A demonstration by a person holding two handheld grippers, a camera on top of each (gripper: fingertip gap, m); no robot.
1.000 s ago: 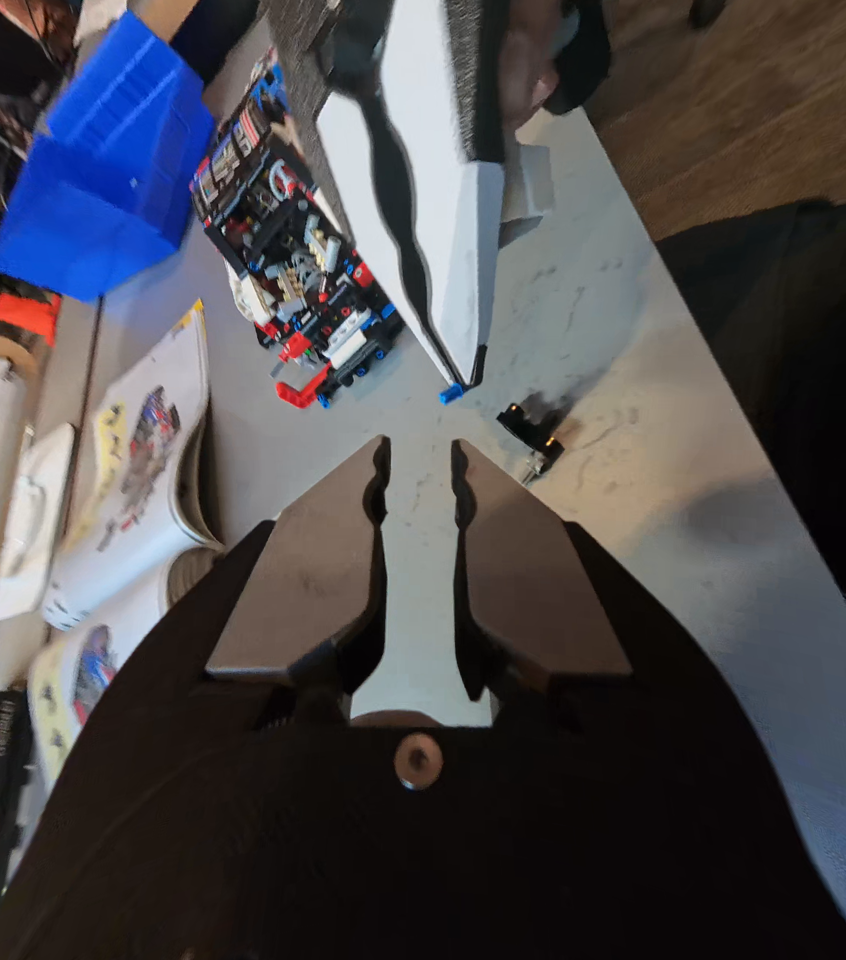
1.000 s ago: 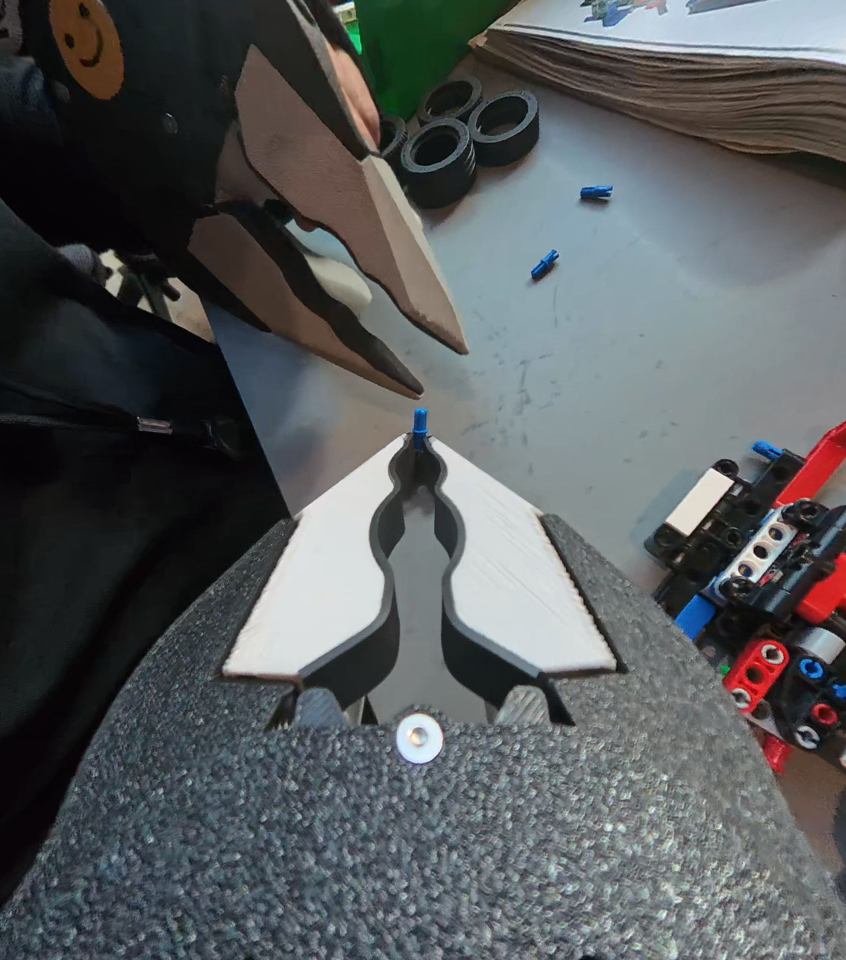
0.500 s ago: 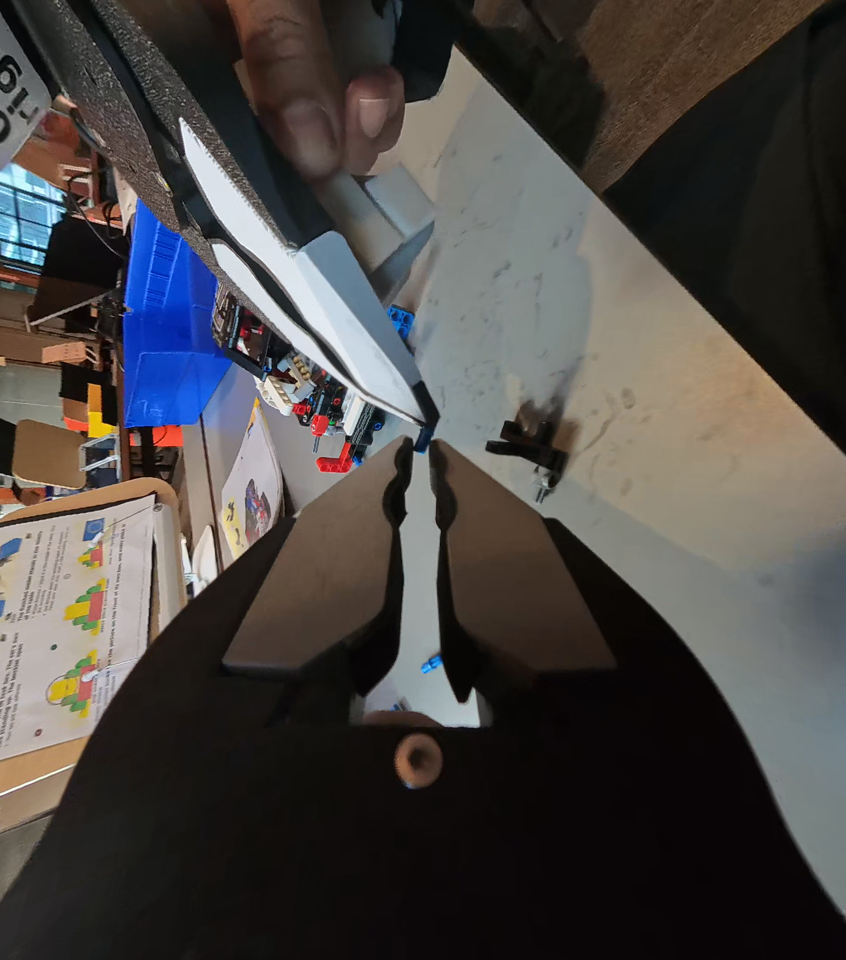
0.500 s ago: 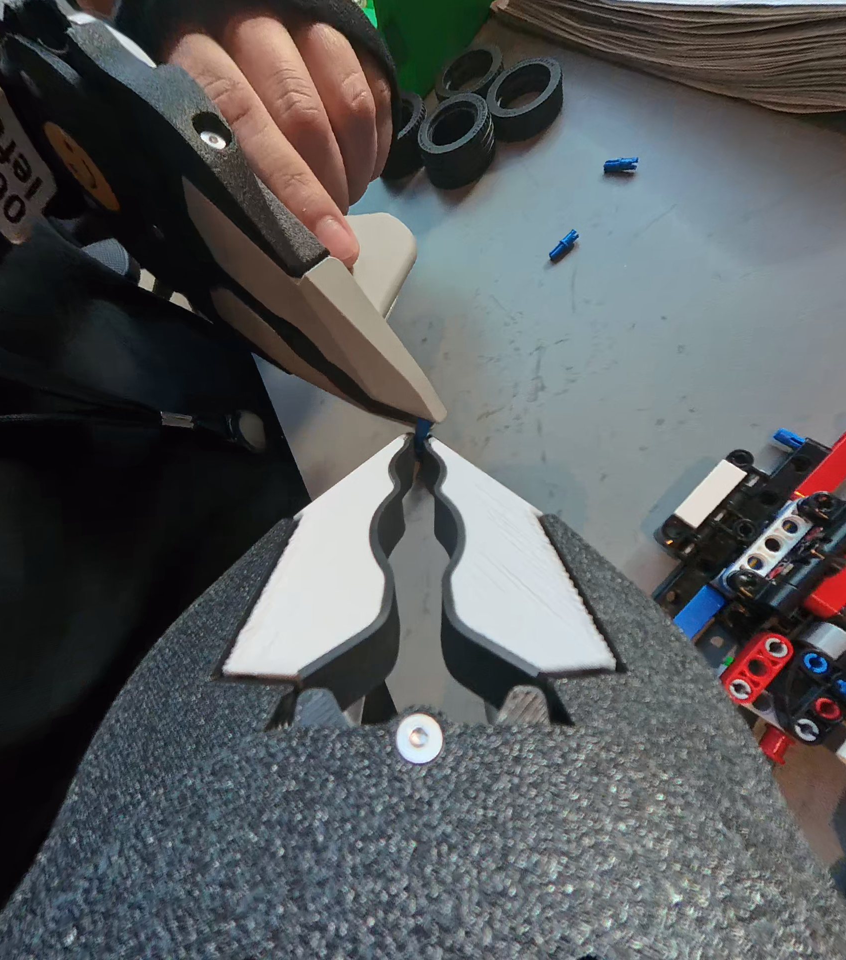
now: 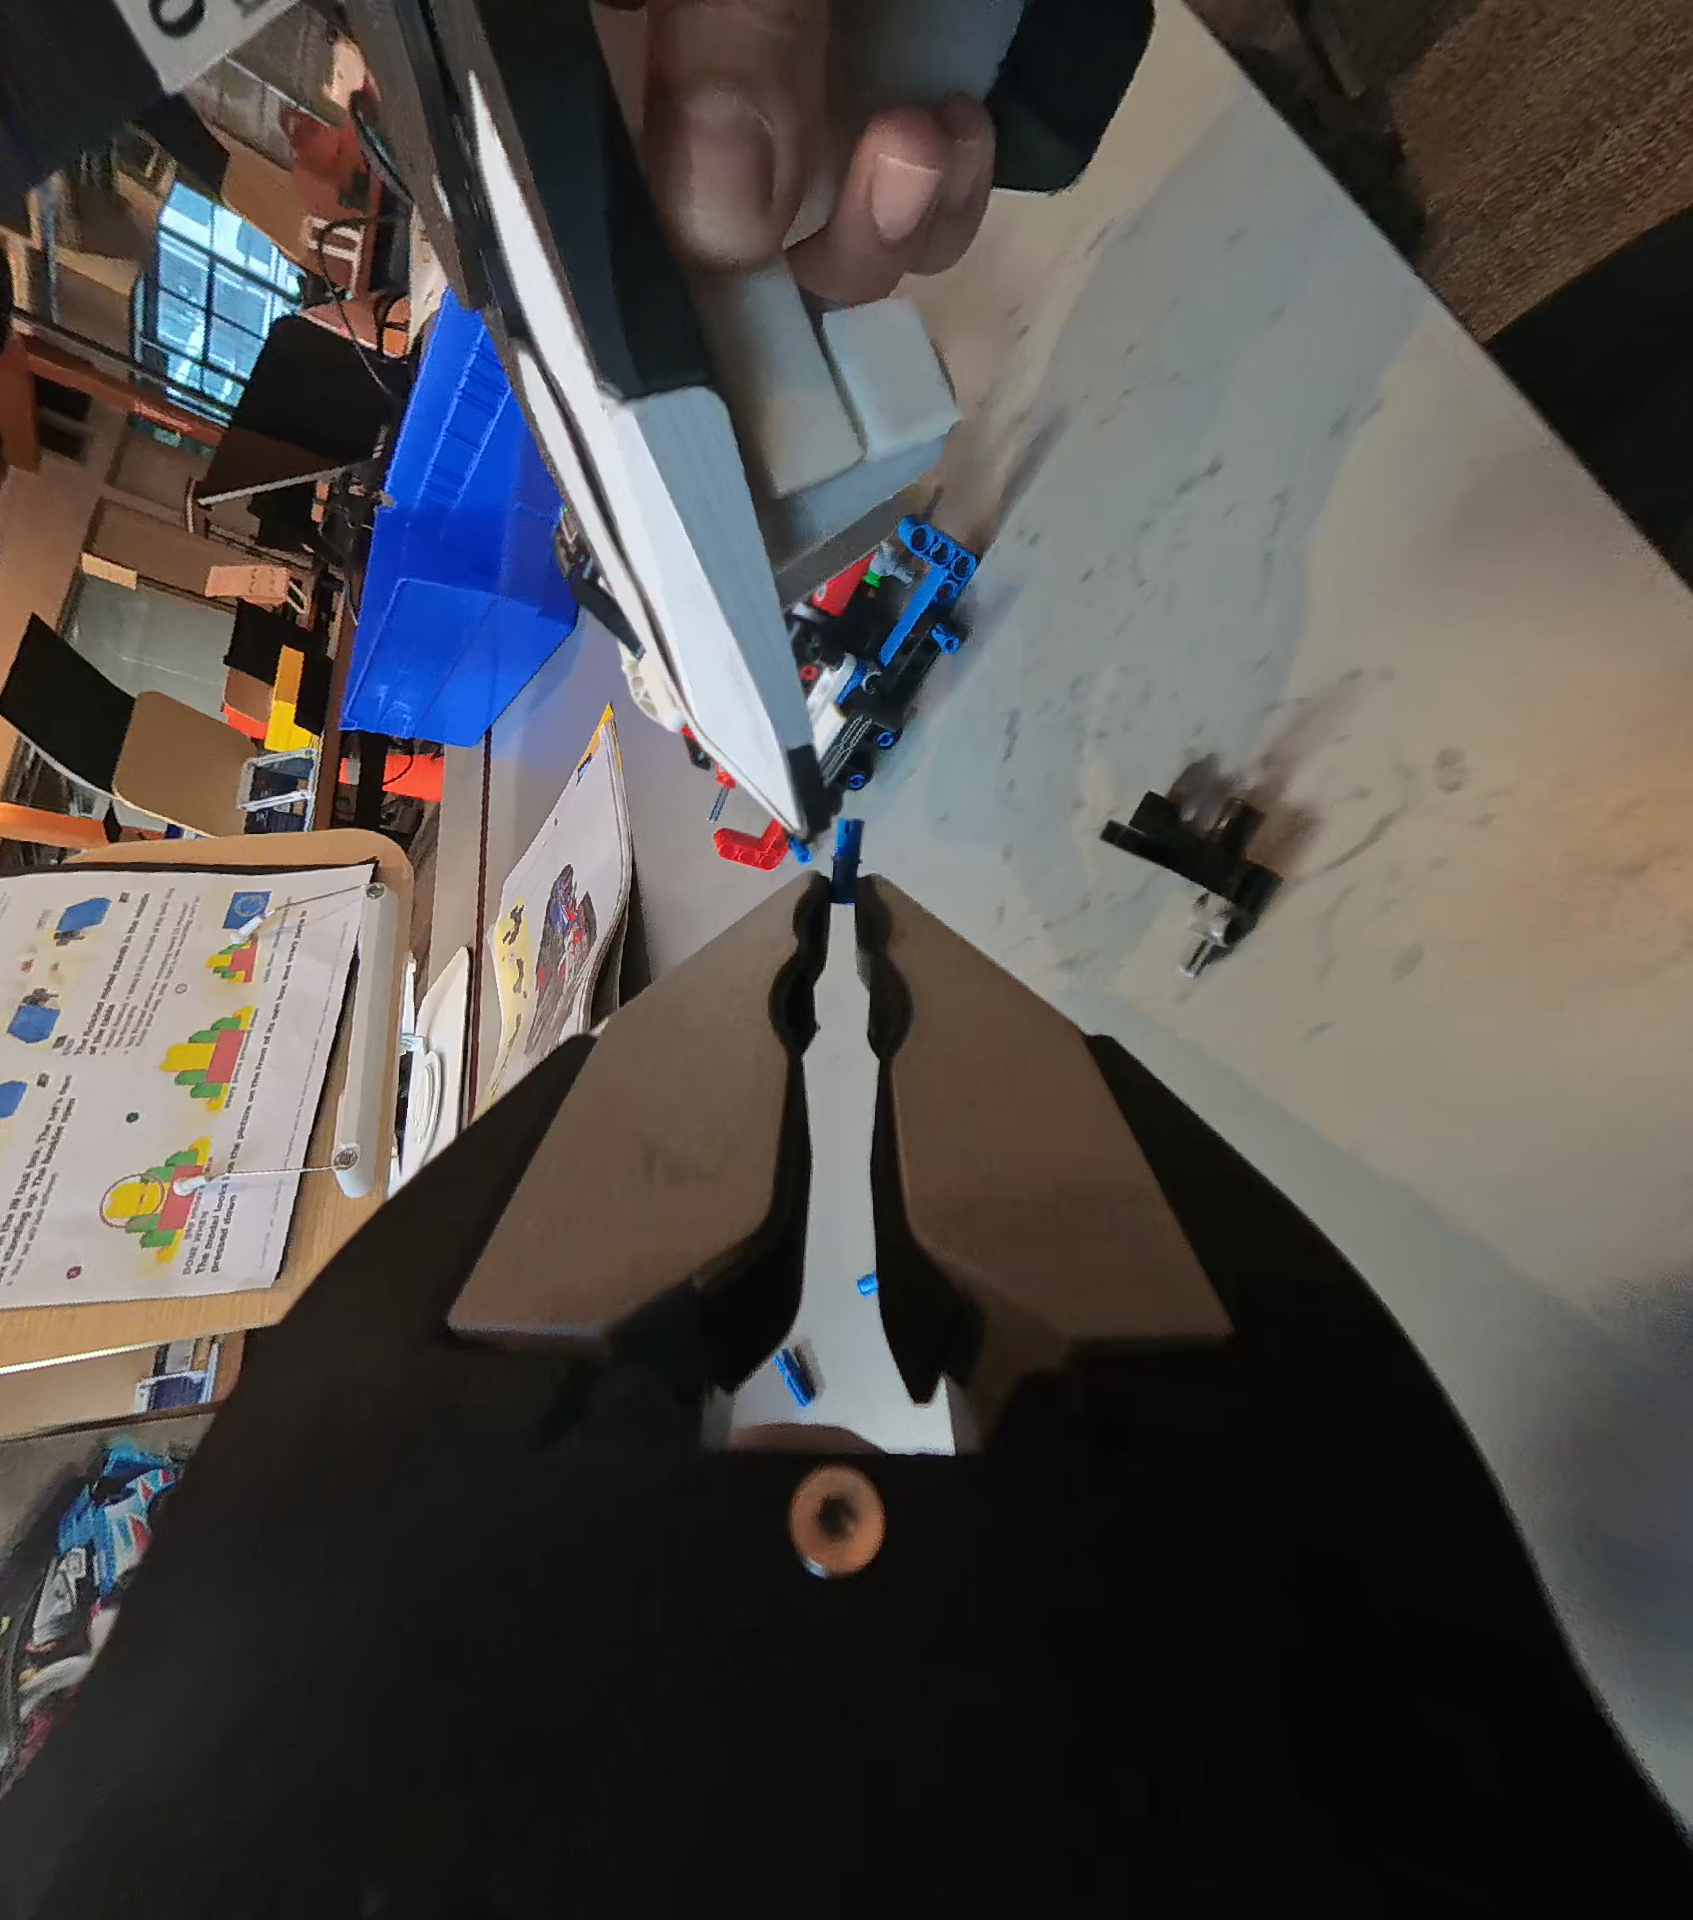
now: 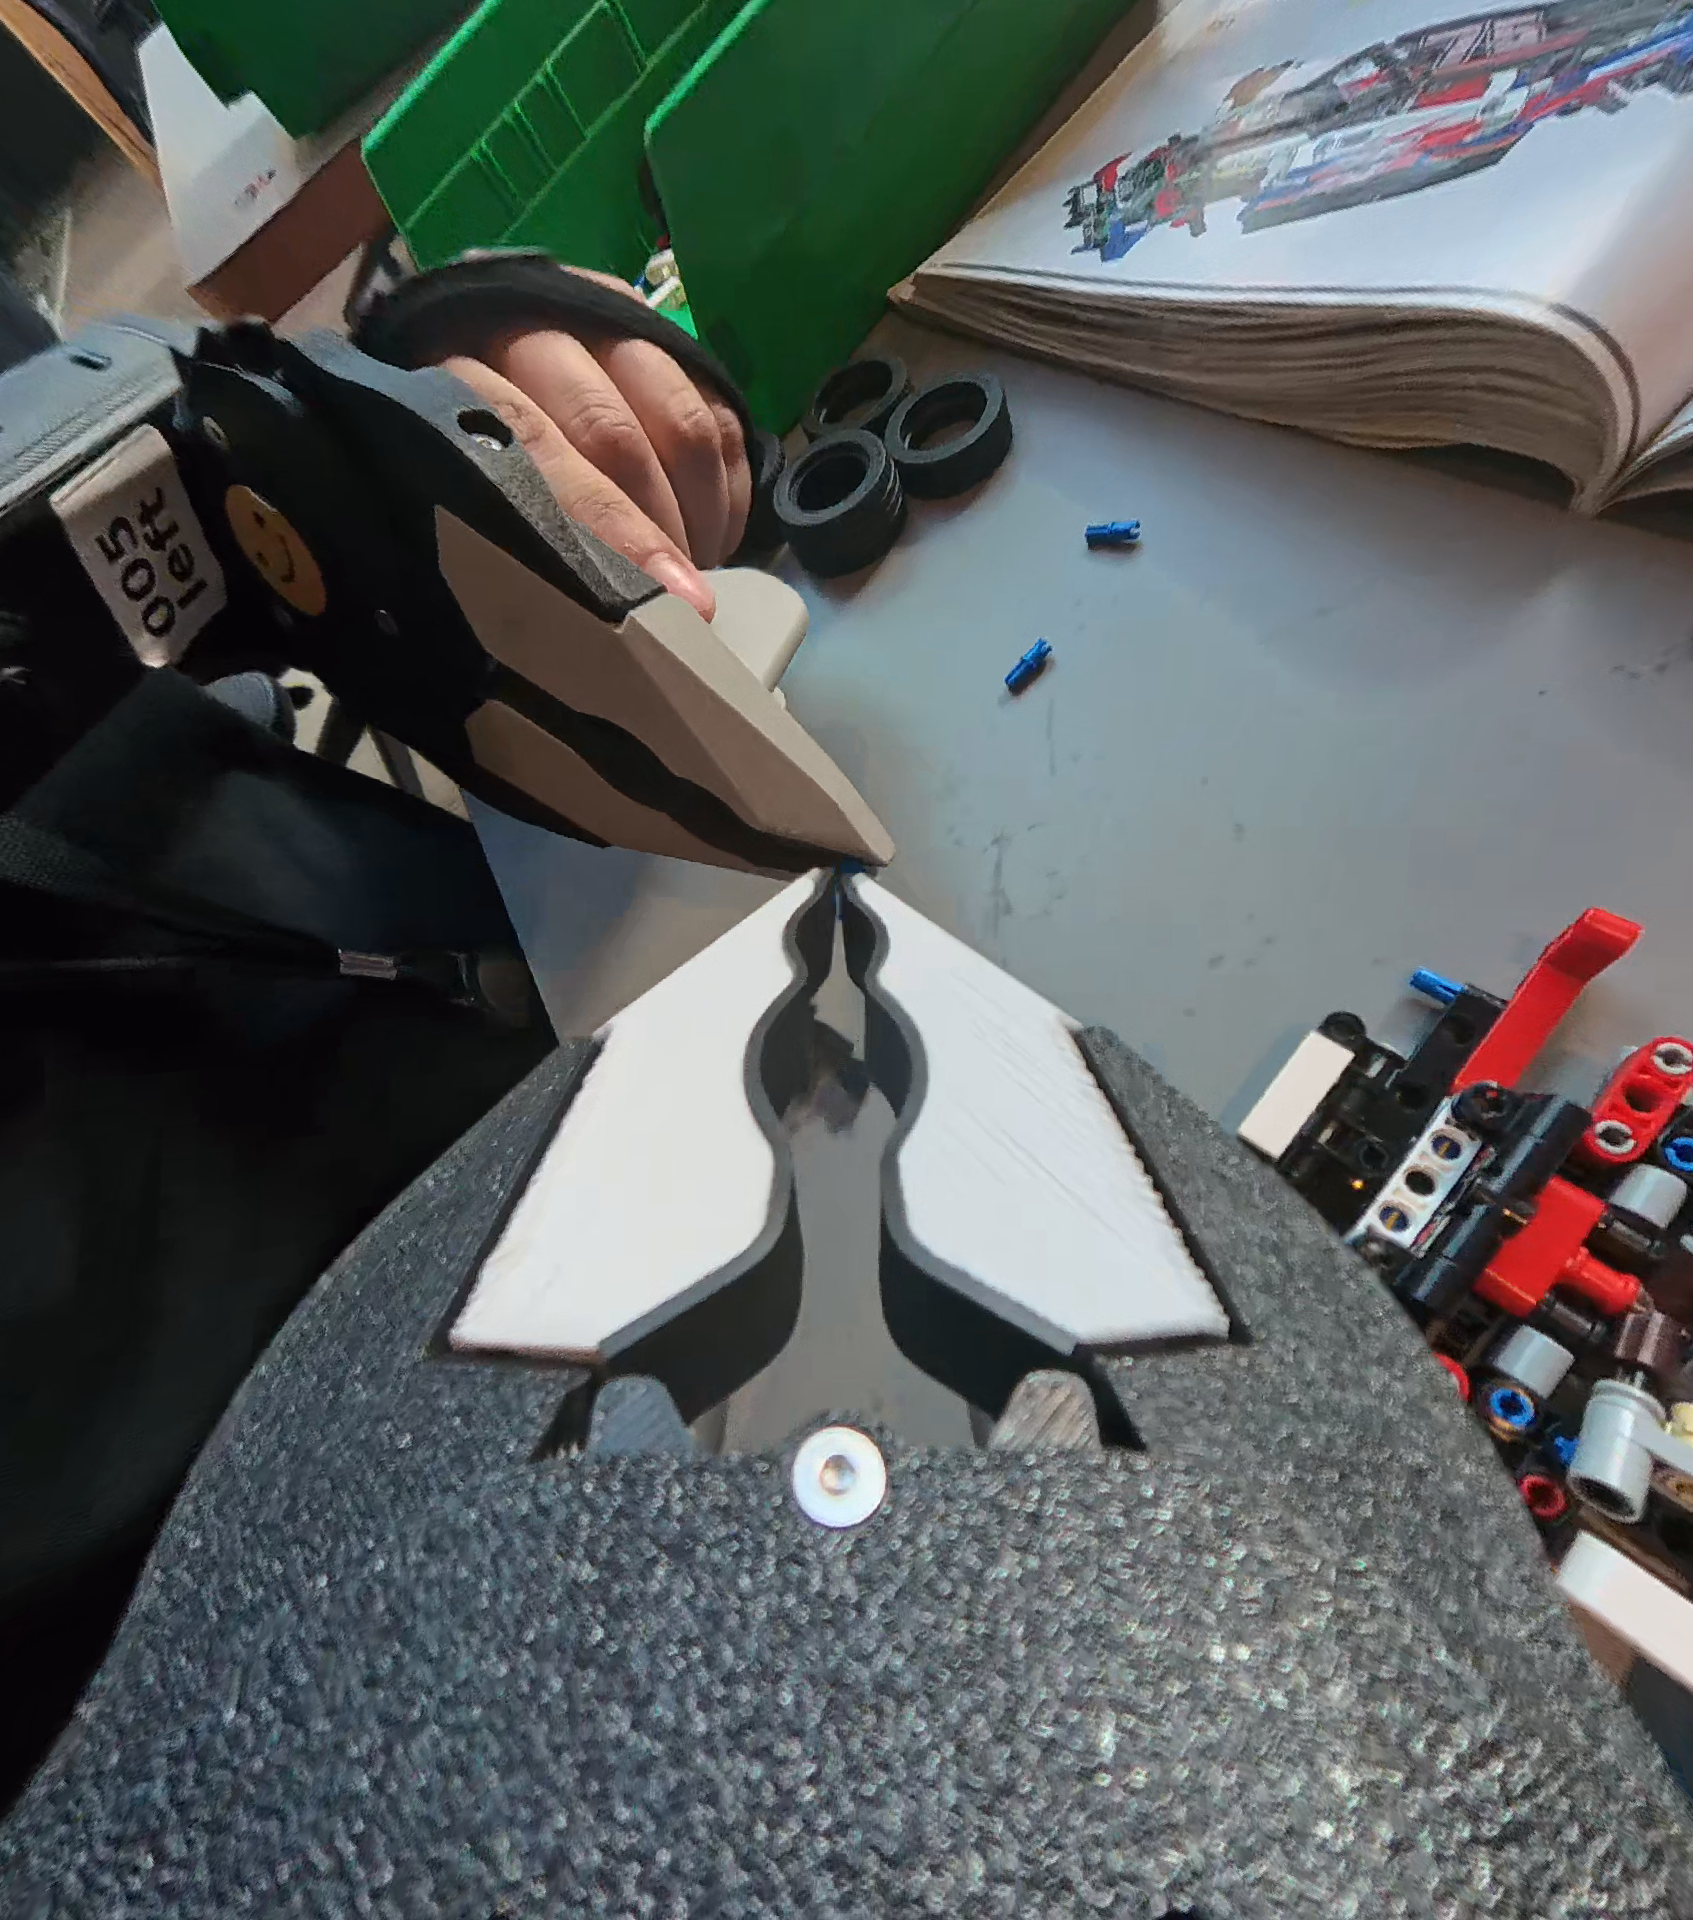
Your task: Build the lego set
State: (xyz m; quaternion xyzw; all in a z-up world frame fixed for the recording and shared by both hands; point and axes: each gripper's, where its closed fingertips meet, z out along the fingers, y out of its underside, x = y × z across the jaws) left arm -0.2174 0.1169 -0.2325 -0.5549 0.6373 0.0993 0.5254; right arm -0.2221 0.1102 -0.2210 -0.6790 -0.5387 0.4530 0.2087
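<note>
Left gripper (image 5: 842, 894): seen in its own wrist view with the tan fingers drawn together on the blue pin (image 5: 846, 854), which is clamped at the very tips and sticks out toward 12 o'clock.
Right gripper (image 6: 840, 883): white fingers are nearly closed, tips almost meeting; only a sliver of blue is seen between them, so whether the pin is gripped here too cannot be told.
Meeting point: the two grippers are brought tip to tip above the grey table (image 6: 1341, 790); in the left wrist view the right gripper's tips lie just at 11 o'clock of the pin.
Lego model (image 6: 1590, 1205): the red, black and grey assembly is laid on the table at 4 o'clock in the right wrist view, well apart from the tips.
Loose blue pins: one (image 6: 1112, 533) and another (image 6: 1028, 665) are left on the table at 1 o'clock.
Black tyres (image 6: 883, 457): clustered at 12 o'clock, beside the green bin (image 6: 613, 135).
Instruction book (image 6: 1393, 260): lies open at 2 o'clock.
Small black part (image 5: 1195, 852): set on the table at 3 o'clock in the left wrist view.
Blue bin (image 5: 457, 582): placed at 10 o'clock, behind the model.
</note>
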